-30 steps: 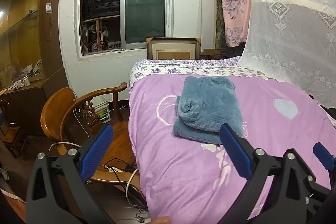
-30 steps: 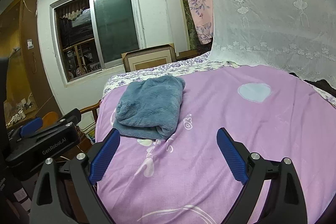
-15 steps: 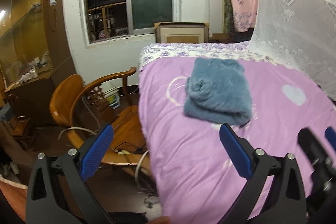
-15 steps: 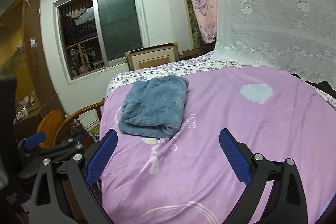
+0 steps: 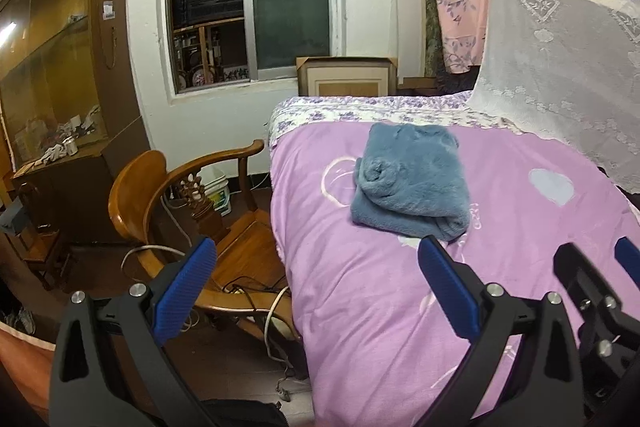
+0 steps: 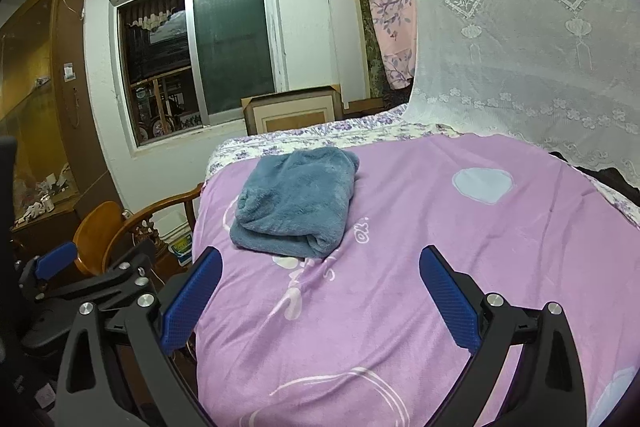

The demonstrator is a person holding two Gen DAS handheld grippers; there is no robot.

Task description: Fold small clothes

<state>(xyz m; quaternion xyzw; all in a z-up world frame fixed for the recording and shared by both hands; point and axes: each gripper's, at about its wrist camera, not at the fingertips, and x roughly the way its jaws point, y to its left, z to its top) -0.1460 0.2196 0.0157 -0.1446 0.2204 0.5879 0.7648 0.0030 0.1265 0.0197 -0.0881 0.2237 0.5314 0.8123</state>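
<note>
**Both grippers gaping and empty, folded garment resting on the bed**

Nearest, the left gripper point(image 5: 316, 291) and the right gripper point(image 6: 320, 293) each have their blue-padded fingers spread wide with nothing between them. Just beyond them lies the purple printed bedspread point(image 6: 420, 247). On it, toward its left edge, sits the folded blue-grey fleece garment point(image 6: 296, 203), apart from both grippers. Left of the bedspread stands a curved wooden armchair point(image 5: 168, 195). Behind the bedspread is a sliding window point(image 5: 256, 11).
</note>
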